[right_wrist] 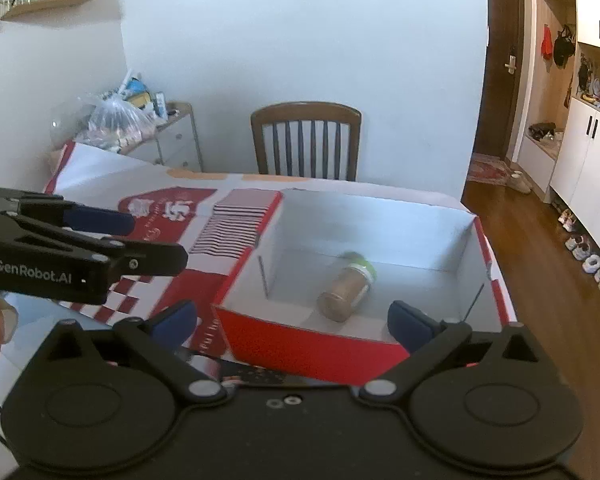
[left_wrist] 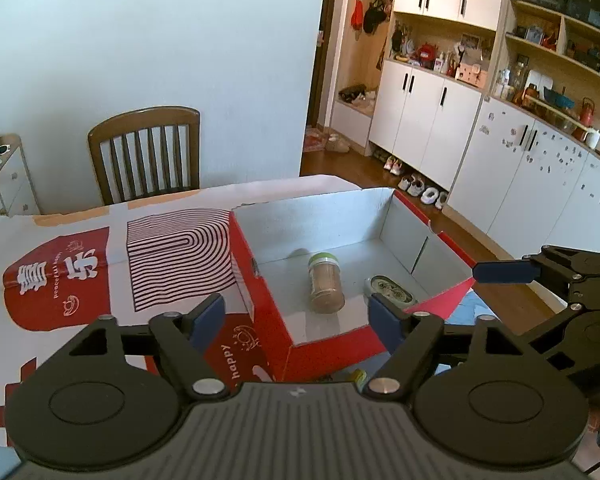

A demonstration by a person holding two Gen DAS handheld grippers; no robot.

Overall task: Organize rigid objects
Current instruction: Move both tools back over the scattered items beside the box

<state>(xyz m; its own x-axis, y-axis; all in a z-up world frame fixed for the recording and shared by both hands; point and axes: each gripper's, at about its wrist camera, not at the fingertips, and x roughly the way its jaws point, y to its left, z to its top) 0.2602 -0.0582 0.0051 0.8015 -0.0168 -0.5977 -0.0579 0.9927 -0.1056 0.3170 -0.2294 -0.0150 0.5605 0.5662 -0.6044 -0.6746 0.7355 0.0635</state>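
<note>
Counting one open red-and-white box (left_wrist: 380,216). Inside: one jar (left_wrist: 326,283) with a green lid lying on its side, plus one flat oval tin (left_wrist: 390,290). Two grippers total, one left gripper (left_wrist: 296,314) and one right gripper (right_wrist: 292,320), two blue-padded fingers (left_wrist: 208,316) each. One wooden chair (left_wrist: 146,152) behind. Probably four or five pairs of shoes (left_wrist: 420,192) by the cabinets, too small to count properly.

Pale wall (right_wrist: 300,40) — wooden chair (right_wrist: 306,140), white cabinets (left_wrist: 428,120).
</note>
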